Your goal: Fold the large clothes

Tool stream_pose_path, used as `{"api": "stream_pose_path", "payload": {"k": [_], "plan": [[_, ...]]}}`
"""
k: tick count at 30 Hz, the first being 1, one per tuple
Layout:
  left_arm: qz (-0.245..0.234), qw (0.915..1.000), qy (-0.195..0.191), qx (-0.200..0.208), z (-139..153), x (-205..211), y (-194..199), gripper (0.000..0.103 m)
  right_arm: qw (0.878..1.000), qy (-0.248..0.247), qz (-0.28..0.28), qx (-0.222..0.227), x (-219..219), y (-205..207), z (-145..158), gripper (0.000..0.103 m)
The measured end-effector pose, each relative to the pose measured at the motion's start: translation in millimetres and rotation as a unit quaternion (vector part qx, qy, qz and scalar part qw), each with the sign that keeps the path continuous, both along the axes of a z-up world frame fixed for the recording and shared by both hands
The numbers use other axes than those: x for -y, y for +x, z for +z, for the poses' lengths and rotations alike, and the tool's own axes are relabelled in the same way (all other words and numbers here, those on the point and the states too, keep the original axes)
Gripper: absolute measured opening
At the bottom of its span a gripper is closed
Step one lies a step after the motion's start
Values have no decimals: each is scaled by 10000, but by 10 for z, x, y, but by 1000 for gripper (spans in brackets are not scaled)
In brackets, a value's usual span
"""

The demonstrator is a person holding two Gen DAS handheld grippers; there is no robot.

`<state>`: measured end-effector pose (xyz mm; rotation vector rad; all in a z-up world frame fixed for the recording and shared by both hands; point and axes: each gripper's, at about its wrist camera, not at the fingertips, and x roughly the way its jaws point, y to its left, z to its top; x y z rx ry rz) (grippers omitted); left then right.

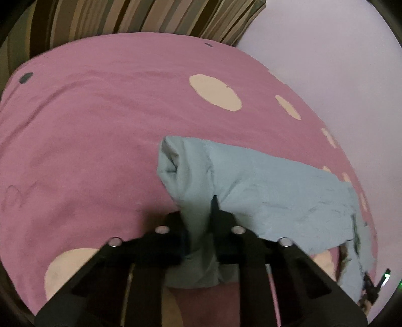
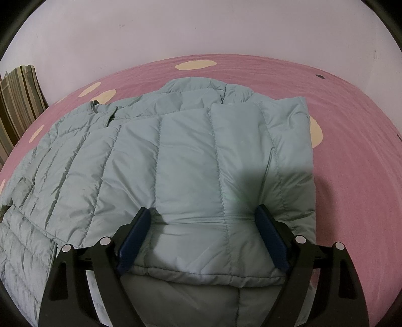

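Observation:
A pale blue-grey quilted jacket (image 2: pixel 188 140) lies spread on a pink bedspread (image 2: pixel 351 151) with cream spots. In the left wrist view, my left gripper (image 1: pixel 198 208) is shut on a bunched strip of the jacket (image 1: pixel 263 191). The fabric rises between the black fingers, and a sleeve end (image 1: pixel 173 161) curls just beyond them. My right gripper (image 2: pixel 203 208) stands open wide over the near hem of the jacket. Its blue pads (image 2: pixel 271 239) sit at either side of a folded-over quilted panel and do not clamp it.
A striped cushion (image 1: pixel 125 17) leans at the head of the bed, and it also shows at the left edge of the right wrist view (image 2: pixel 17 100). A plain pale wall (image 2: pixel 201 25) runs along the far side. Bare bedspread (image 1: pixel 88 125) stretches left of the jacket.

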<state>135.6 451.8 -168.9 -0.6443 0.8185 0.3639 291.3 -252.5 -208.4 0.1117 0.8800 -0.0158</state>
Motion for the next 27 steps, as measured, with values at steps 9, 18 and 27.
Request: {"api": "stream_pose_path", "payload": {"k": [9, 18, 27], "plan": [[-616, 9963, 260, 546, 530, 569, 267, 7, 10000, 10, -5, 8, -6, -11, 0, 84], [-2227, 9680, 276, 1127, 1091, 2163, 1058, 7, 10000, 88, -11, 40, 6, -4, 17, 84], [-3584, 9295, 398, 769, 843, 3956, 1745, 7, 9998, 198, -51, 86, 1, -22, 7, 84]]}}
